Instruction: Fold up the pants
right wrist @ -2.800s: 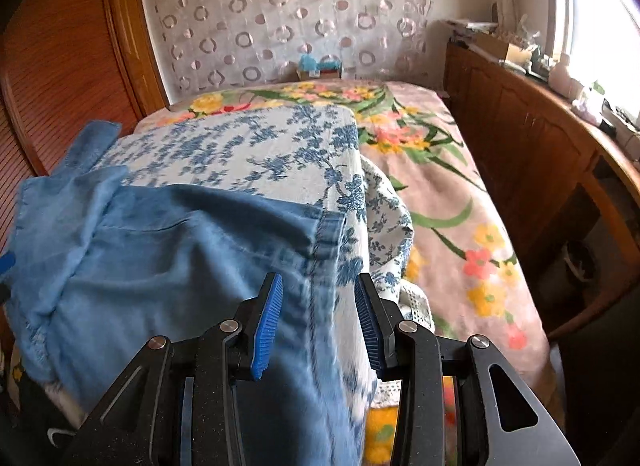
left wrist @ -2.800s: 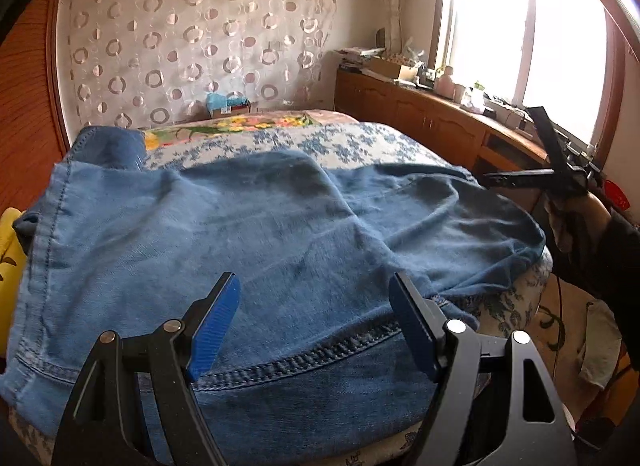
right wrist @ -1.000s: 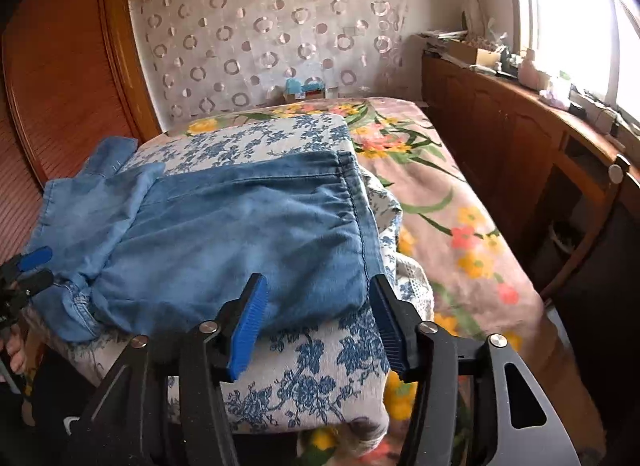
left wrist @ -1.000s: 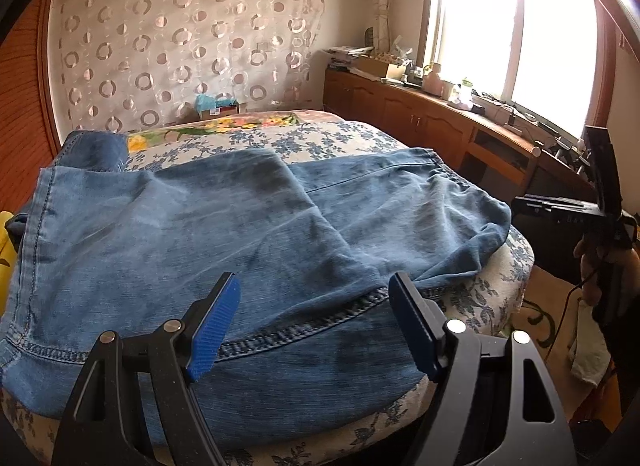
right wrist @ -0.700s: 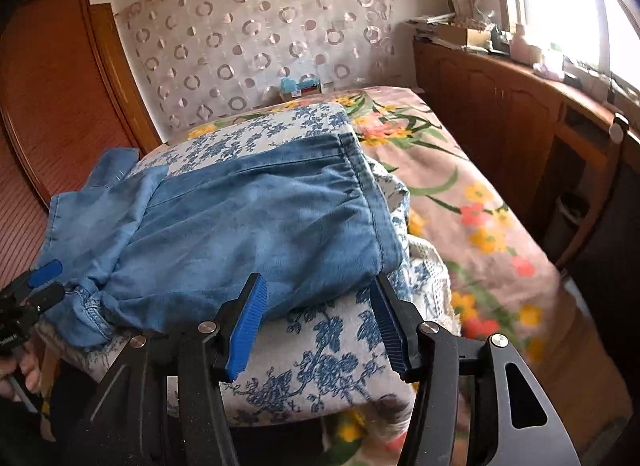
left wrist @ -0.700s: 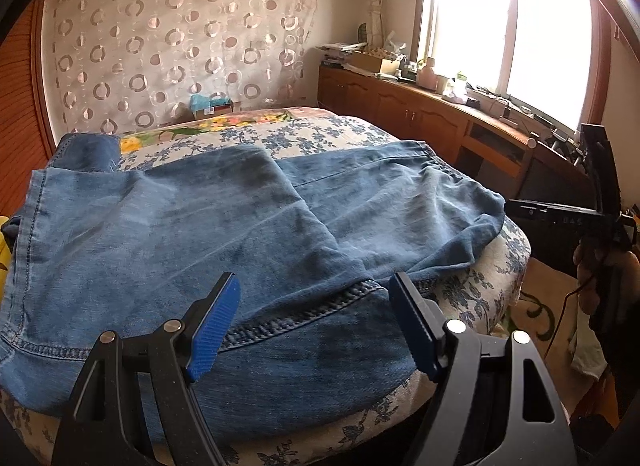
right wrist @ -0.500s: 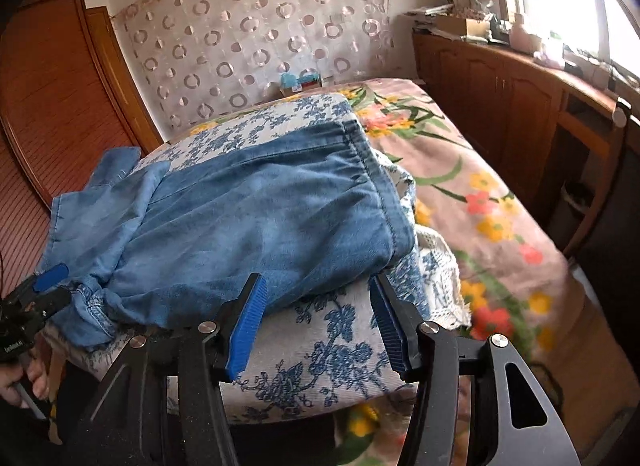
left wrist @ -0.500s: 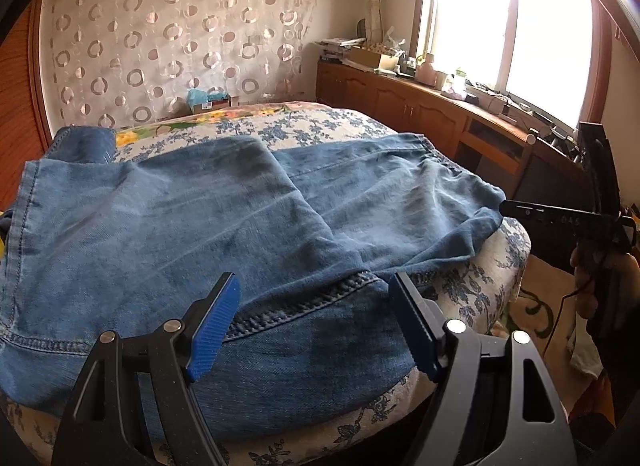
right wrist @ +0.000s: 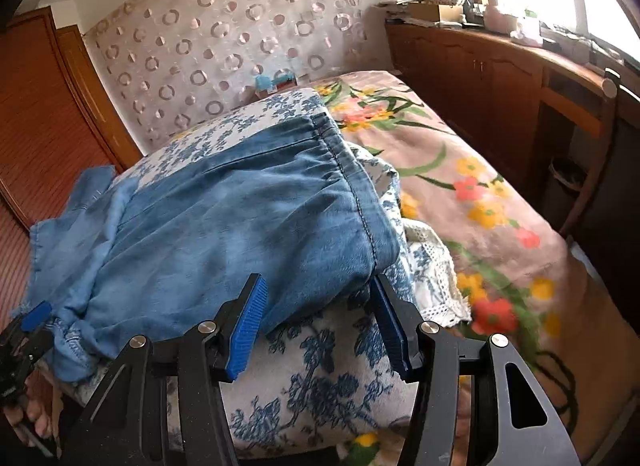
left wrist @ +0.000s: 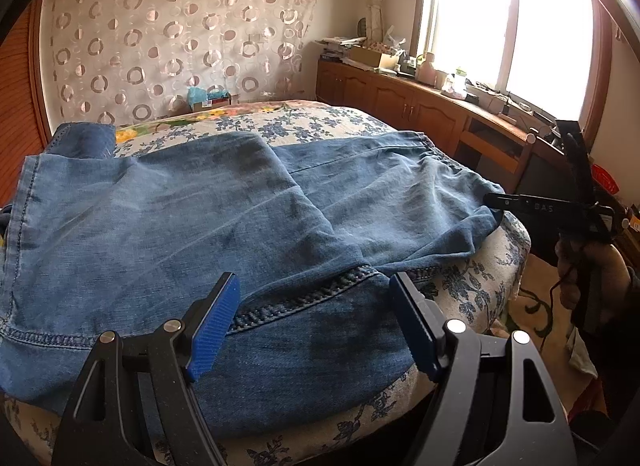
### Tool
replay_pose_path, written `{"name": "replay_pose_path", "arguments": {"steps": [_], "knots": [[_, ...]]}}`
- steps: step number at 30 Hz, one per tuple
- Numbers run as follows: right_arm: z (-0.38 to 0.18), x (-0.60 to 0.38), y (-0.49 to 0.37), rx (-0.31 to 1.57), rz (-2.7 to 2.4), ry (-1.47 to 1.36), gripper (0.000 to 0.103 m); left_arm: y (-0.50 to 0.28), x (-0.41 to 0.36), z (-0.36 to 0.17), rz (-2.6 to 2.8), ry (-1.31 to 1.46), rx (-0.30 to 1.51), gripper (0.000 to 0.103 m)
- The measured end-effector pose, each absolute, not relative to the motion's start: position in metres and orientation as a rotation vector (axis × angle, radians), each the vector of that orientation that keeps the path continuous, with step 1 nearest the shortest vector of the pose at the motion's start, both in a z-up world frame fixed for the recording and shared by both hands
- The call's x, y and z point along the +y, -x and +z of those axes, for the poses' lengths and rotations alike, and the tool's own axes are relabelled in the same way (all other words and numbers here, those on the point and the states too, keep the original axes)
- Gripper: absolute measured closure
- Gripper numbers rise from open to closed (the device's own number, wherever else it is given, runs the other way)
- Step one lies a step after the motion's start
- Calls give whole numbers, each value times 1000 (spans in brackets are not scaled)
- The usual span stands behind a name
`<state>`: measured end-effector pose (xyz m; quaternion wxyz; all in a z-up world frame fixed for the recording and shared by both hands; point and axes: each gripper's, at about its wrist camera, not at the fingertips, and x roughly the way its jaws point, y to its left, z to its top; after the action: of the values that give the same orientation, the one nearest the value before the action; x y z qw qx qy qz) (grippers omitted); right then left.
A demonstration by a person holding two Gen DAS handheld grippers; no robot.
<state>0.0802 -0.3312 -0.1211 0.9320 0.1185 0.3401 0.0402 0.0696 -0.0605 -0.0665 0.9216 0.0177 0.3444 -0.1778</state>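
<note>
Blue denim pants point(left wrist: 224, 217) lie spread over a blue-flowered cushion point(left wrist: 472, 286) on the bed, with one layer folded over another and a stitched hem near me. My left gripper point(left wrist: 314, 318) is open and empty, just in front of that hem. My right gripper point(right wrist: 318, 326) is open and empty, close to the waistband corner of the pants point(right wrist: 224, 234). The right gripper also shows in the left wrist view point(left wrist: 560, 205), beside the waistband end. The left gripper shows at the left edge of the right wrist view point(right wrist: 24, 330).
The cushion point(right wrist: 320, 370) sits on a floral bedspread point(right wrist: 480, 201). A wooden cabinet run point(left wrist: 420, 109) with clutter stands under the window at the right. A curtained wall point(left wrist: 172, 37) is behind the bed. Wooden panelling point(right wrist: 44, 113) is at the left.
Both grippers have drawn back from the pants. The right gripper has opened wider and let go of the waistband, and the pants now lie flat on the cushion.
</note>
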Motion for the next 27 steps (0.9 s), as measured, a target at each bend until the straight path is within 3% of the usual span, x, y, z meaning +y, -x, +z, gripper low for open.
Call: {"name": "replay_pose_path", "arguments": {"steps": [2,3,4,7,18,23,24,26,27], "knots": [[-121,-330,-83,694,74,-224,64,-68,-58,-64,-358,-36,704,26],[-121,-330,-85,699,84,-222,83,-67,-56,-63,-355,-35,700,26],[-119,-329,-88,701,112,-228,95,-66,-54,-61,-349,-33,695,26],[-105,-322,-90,664,146,-193,99,-62,-46,-53,-335,-29,683,26],[14,-195,-72,451,477,-11,100,-39,4,-25,-266,18,618,26],[38,-118,-63,449,684,26,100,-30,23,-22,-236,35,605,26],[37,-105,-63,467,721,38,97,-29,25,-23,-231,38,606,26],[34,-84,-61,483,766,78,83,-29,30,-26,-224,46,611,26],[31,-77,-61,489,765,95,69,-30,32,-29,-220,50,616,26]]}}
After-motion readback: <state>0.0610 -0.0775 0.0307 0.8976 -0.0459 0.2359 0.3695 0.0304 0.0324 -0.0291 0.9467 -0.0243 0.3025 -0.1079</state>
